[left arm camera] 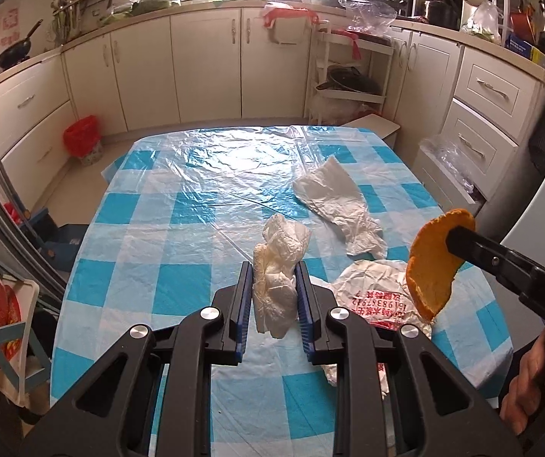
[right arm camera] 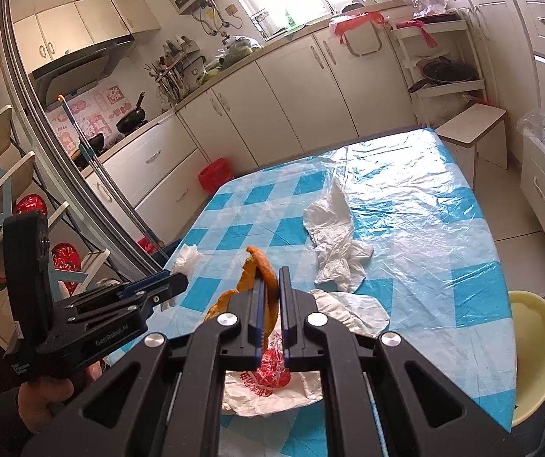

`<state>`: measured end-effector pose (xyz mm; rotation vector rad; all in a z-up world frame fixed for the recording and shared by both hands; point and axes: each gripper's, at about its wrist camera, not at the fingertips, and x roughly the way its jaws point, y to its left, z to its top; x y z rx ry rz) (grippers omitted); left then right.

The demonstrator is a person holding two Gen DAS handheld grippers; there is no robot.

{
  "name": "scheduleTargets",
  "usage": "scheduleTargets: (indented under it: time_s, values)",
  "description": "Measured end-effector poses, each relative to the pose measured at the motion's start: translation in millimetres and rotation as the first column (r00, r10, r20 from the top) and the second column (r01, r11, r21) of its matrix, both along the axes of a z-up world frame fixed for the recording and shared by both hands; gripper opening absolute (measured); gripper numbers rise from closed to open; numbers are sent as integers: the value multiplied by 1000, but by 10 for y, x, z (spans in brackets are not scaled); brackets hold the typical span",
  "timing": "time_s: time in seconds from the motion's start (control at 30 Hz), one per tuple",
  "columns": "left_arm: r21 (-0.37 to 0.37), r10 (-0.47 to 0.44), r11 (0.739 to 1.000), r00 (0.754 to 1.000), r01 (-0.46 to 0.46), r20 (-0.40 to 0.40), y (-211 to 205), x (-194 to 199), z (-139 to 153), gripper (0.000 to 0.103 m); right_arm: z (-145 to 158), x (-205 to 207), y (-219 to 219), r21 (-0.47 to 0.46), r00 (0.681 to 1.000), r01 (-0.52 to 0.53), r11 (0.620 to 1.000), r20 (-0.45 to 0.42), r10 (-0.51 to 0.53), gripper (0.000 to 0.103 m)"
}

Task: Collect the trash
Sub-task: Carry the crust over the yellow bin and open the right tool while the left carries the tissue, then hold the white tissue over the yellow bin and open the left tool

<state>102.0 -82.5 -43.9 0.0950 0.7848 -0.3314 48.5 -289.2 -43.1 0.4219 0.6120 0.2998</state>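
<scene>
My left gripper is shut on a crumpled white tissue and holds it above the blue-and-white checked table. My right gripper is shut on a piece of orange peel, lifted over the table; the peel also shows in the left wrist view. A white bag with red print lies on the table below the peel, also in the right wrist view. A white crumpled plastic bag lies further out on the table.
A red-lined trash bin stands on the floor beyond the table's far left corner. A small stool is at the far right corner and a yellow chair at the right side. Kitchen cabinets surround the room.
</scene>
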Motion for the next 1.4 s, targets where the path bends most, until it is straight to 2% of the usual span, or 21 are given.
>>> scheduleTargets:
  time_s: [0.23,0.4,0.53,0.7,0.83,1.03,1.07,1.1,1.17,1.3,1.4]
  values:
    - [-35,-62,998,998,61,-17,-229,-96,74,21,33,-70,-262,5,996,86,996,20,-86,8]
    - [-60,-138,989,990,137,-23,-569,-155,119,21,9,-199,-682,31,975,220,975,13,-220,8]
    - [-93,-202,976,978,198,-47,-891,-176,92,21,-49,-334,-1080,54,935,353,934,-23,-353,8]
    - [-137,-295,949,953,283,-72,-1416,-210,45,21,-154,-463,-1457,45,858,510,859,-97,-504,8]
    - [-156,-354,928,930,337,-95,-1817,-245,-35,21,-260,-472,-1555,10,809,576,817,-151,-568,8]
    - [-167,-401,910,907,379,-128,-2229,-257,-169,21,-456,-460,-1691,-75,754,617,783,-228,-616,8]
    - [-170,-406,908,904,383,-135,-2293,-250,-194,21,-491,-458,-1751,-68,742,627,776,-252,-621,11]
    - [-173,-411,906,901,386,-141,-2343,-239,-218,21,-526,-485,-1811,-47,728,645,763,-266,-632,23]
    - [-175,-420,902,895,394,-152,-2441,-229,-270,21,-538,-550,-1918,-1,704,682,732,-273,-656,42]
    - [-178,-434,897,884,405,-175,-2569,-214,-362,21,-422,-666,-2014,55,697,707,705,-227,-680,44]
    - [-180,-446,892,874,415,-193,-2692,-205,-430,21,-241,-787,-2031,79,691,721,689,-157,-706,49]
